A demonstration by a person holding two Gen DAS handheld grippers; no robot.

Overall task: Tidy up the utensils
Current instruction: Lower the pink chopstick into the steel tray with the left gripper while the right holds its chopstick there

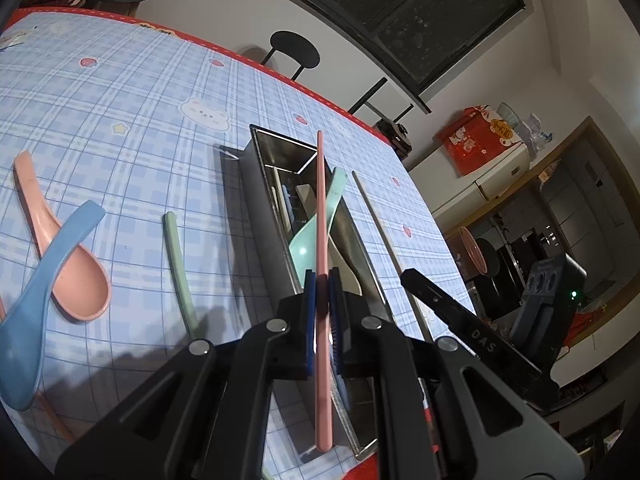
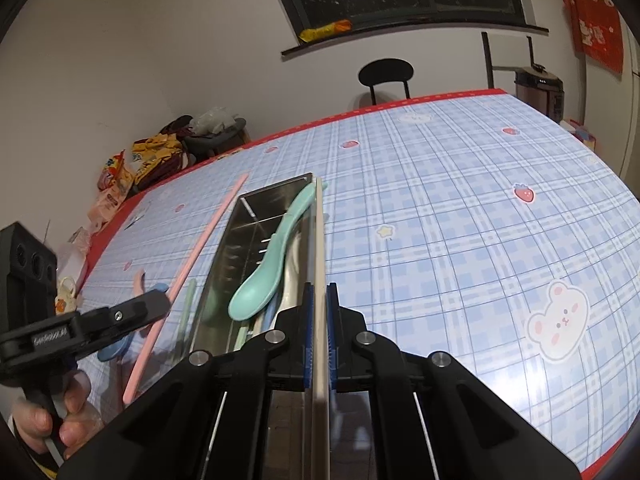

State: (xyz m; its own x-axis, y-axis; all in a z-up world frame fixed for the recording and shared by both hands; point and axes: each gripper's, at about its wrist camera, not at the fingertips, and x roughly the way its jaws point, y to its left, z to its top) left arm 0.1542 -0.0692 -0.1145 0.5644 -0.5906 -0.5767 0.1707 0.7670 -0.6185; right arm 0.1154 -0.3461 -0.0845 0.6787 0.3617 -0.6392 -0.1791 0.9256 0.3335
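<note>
Left gripper: clamped on a pink chopstick, which runs lengthwise between the blue pads and pokes out both ways; far tip reaches over the far end of the metal utensil box.
Right gripper: closed on a cream chopstick, held along the right-hand rim of the metal utensil box, far tip near the box's far corner.
Metal utensil box: long, open-topped, lying on the tablecloth between the two grippers; inside it a mint spoon, bowl toward the cameras, handle leaning up over the far right rim, with a few pale and blue pieces beneath it (too crowded to tell apart).
In the way: the mint spoon's raised handle crosses the box opening just beside both held chopsticks.
Left of box (left wrist view): a green chopstick flat on the cloth, near the box; further left a pink spoon with a blue spoon lying across it, touching.
Person's hand: wrapped round the left gripper's handle, low left in the right wrist view.
Surroundings: black chair at the far table edge; snack bags heaped off the far left corner; dark window on the wall.
</note>
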